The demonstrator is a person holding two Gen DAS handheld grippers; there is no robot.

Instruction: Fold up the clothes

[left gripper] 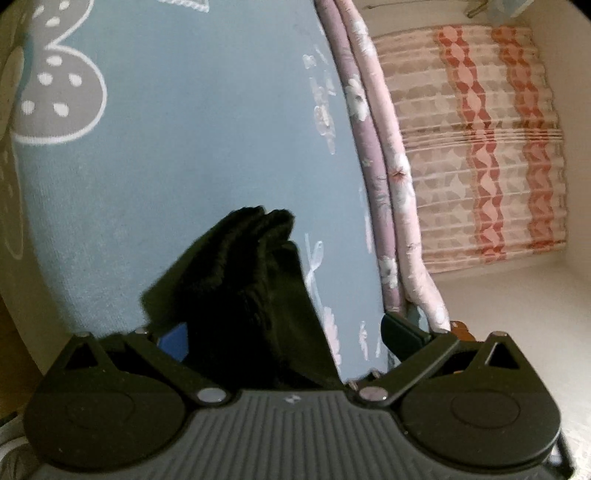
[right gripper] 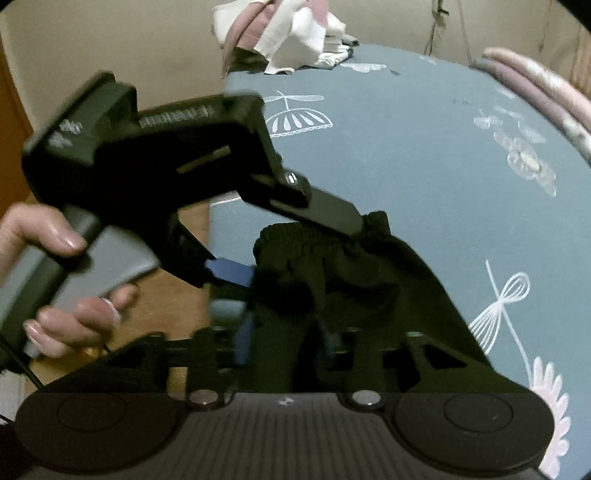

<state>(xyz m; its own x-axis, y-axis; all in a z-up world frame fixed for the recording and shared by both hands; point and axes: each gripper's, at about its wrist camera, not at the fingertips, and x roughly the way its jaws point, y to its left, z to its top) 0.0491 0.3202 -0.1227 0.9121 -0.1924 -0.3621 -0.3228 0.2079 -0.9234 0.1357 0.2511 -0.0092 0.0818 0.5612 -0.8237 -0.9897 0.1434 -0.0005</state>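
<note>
On the blue bed (right gripper: 424, 155), the left gripper (right gripper: 295, 251) has its jaws wide open around the black clothes (right gripper: 332, 280), maybe to grab the waistband; the right gripper's (right gripper: 291, 354) jaws are partly open with cloth between them.

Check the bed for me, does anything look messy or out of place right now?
Yes. A loose heap of unfolded clothes sits at the far corner of the blue sheet, hanging over the edge. The black garment is bunched, not flat, by the near edge.

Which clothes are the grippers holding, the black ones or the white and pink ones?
The black garment. It sits between the fingers of both grippers at the near edge of the blue bed. The white and pink pile lies untouched at the far end.
</note>
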